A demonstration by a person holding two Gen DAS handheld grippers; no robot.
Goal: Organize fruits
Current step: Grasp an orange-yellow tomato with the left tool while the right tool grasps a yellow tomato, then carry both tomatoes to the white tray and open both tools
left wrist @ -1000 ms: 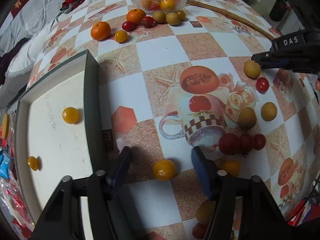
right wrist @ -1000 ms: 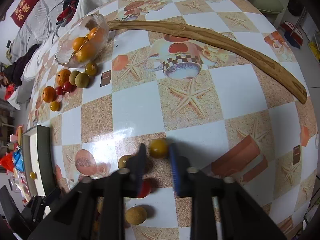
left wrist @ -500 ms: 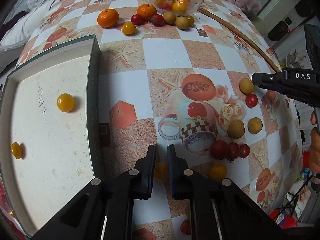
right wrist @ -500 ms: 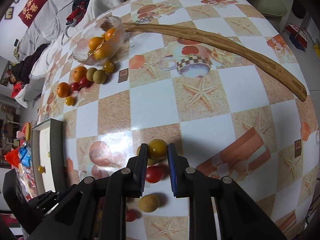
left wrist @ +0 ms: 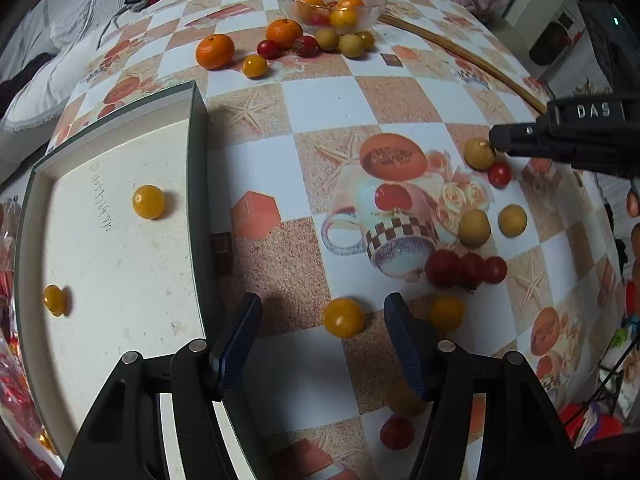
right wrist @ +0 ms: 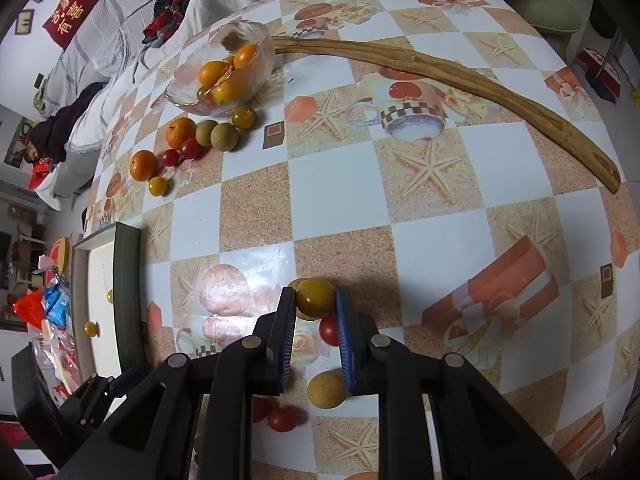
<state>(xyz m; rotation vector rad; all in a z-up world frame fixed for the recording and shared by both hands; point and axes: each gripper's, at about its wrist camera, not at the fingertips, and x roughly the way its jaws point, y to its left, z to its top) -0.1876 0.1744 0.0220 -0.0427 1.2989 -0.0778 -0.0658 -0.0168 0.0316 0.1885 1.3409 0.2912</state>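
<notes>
My left gripper [left wrist: 322, 320] is open, its jaws on either side of a yellow tomato [left wrist: 343, 317] that lies on the table just right of the white tray [left wrist: 120, 264]. Two yellow tomatoes [left wrist: 148, 201] lie in the tray. My right gripper [right wrist: 316, 300] is shut on a greenish-brown longan [right wrist: 315, 297] and holds it above a red tomato [right wrist: 329, 330] and another longan [right wrist: 327, 389]. The right gripper also shows in the left wrist view [left wrist: 496, 140], at the far right.
A glass bowl [left wrist: 332, 0] of oranges stands at the far edge, with oranges [left wrist: 215, 51], red tomatoes and longans in front of it. More longans [left wrist: 474, 228] and red tomatoes [left wrist: 442, 268] lie at the right. A curved wooden stick [right wrist: 460, 76] lies beyond.
My left gripper had closed around the yellow tomato and has opened wide again; the tomato lies on the table. My right gripper closed on the longan and lifted it slightly.
</notes>
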